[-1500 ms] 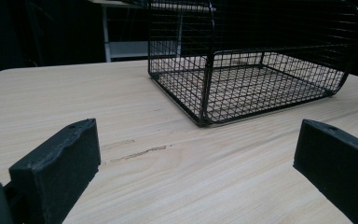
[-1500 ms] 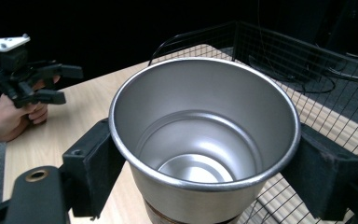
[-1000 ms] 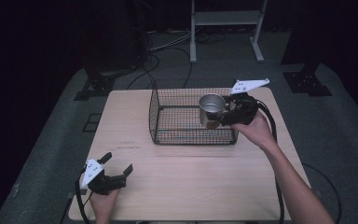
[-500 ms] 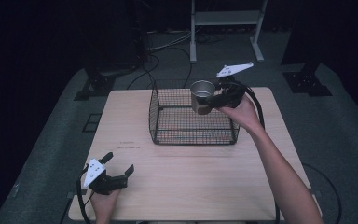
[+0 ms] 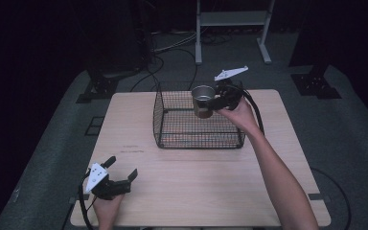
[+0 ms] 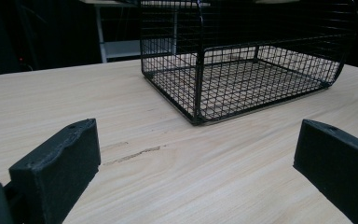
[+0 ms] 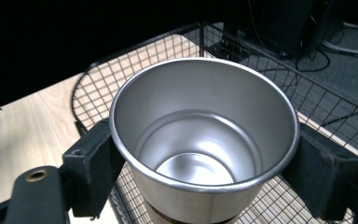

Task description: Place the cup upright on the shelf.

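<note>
The right arm reaches forward, its right gripper [image 5: 214,102] clamped on the upright metal cup [image 5: 202,100] above the wire basket [image 5: 172,122] — the left gripper [image 5: 120,173] rests wide open, holding nothing.

The cup [image 7: 204,140] is plain silver metal, shiny inside, with a brown band at its foot. The basket [image 5: 196,134] is black wire in a fine square grid. Both grippers, right [image 5: 214,102] and left [image 5: 120,172], are black, each topped by a pale grey plate. The tabletop [image 5: 211,182] is light wood with faint straight grain. The floor [image 5: 52,143] is dull grey.
</note>
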Demonstrator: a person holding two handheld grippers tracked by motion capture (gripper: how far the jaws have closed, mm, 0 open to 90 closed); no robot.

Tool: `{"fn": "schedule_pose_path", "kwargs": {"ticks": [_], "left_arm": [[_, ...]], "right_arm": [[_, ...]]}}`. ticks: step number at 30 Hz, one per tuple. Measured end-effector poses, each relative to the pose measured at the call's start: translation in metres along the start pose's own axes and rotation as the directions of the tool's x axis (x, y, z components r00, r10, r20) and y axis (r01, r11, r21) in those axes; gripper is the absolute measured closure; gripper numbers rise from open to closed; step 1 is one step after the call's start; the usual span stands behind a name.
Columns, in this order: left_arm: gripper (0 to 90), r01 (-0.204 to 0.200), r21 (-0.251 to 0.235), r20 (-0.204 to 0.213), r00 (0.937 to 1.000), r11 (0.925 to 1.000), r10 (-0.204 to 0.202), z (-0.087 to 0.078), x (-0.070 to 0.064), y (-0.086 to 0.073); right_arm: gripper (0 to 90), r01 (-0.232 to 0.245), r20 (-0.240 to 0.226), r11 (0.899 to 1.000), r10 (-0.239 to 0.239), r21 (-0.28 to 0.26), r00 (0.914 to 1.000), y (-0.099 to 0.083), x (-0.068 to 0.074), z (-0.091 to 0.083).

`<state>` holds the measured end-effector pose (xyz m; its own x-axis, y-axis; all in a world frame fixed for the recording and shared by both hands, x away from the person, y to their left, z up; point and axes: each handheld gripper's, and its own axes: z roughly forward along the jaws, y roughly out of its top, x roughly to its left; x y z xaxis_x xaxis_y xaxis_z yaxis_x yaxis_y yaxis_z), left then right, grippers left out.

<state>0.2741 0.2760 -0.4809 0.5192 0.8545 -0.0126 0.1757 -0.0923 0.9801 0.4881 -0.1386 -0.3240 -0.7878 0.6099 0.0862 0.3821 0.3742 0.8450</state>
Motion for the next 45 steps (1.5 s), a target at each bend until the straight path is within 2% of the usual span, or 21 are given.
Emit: {"fn": "schedule_pose_path", "kwargs": {"ticks": [1,8,11,17,20,21,24,30,34,37,42,45], "left_arm": [[0.0,0.000,-0.001,0.000,1.0000,1.0000,0.000,0.000,0.000,0.000],[0.0,-0.003,0.003,0.000,1.0000,1.0000,0.003,0.000,0.000,0.000],[0.0,-0.006,0.005,0.001,1.0000,1.0000,0.006,0.000,0.000,0.000],[0.0,-0.002,0.000,0.002,1.0000,1.0000,0.002,0.000,0.000,0.000],[0.0,-0.002,-0.003,0.000,1.0000,1.0000,0.002,0.000,0.000,0.000],[0.0,-0.002,-0.004,0.000,1.0000,1.0000,0.002,0.000,0.000,0.000],[0.0,-0.004,-0.002,0.000,1.0000,1.0000,0.004,-0.001,0.000,0.000],[0.0,-0.005,-0.004,0.001,1.0000,1.0000,0.005,-0.001,0.000,0.000],[0.0,-0.007,-0.004,0.003,1.0000,1.0000,0.007,-0.001,0.000,0.000],[0.0,-0.005,-0.005,0.004,1.0000,1.0000,0.005,-0.001,0.000,0.000],[0.0,-0.004,-0.007,0.003,1.0000,1.0000,0.005,-0.001,0.000,0.000],[0.0,-0.003,-0.009,0.004,1.0000,1.0000,0.003,-0.001,0.000,0.000]], "right_arm": [[17.6,-0.015,-0.002,1.000,0.015,0.002,0.9999,-0.002,-0.002,0.004],[17.6,-0.032,0.005,0.999,0.032,0.029,0.9995,-0.007,-0.008,0.021],[17.5,-0.037,0.019,0.997,0.036,0.067,0.9992,-0.011,-0.011,0.032],[17.5,-0.061,0.028,0.994,0.059,0.089,0.9979,-0.016,-0.016,0.043],[17.5,-0.080,0.041,0.990,0.076,0.119,0.9963,-0.021,-0.019,0.052],[17.5,-0.085,0.054,0.986,0.078,0.145,0.9955,-0.025,-0.022,0.057],[17.5,-0.094,0.064,0.981,0.085,0.168,0.9944,-0.028,-0.026,0.061],[17.5,-0.109,0.081,0.977,0.096,0.184,0.9921,-0.033,-0.032,0.065],[17.5,-0.105,0.090,0.973,0.088,0.207,0.9920,-0.035,-0.032,0.070],[17.5,-0.070,0.091,0.971,0.050,0.229,0.9946,-0.035,-0.026,0.075],[17.5,-0.069,0.094,0.967,0.047,0.245,0.9944,-0.036,-0.025,0.080],[17.4,-0.055,0.106,0.963,0.028,0.263,0.9940,-0.036,-0.024,0.083]]}}
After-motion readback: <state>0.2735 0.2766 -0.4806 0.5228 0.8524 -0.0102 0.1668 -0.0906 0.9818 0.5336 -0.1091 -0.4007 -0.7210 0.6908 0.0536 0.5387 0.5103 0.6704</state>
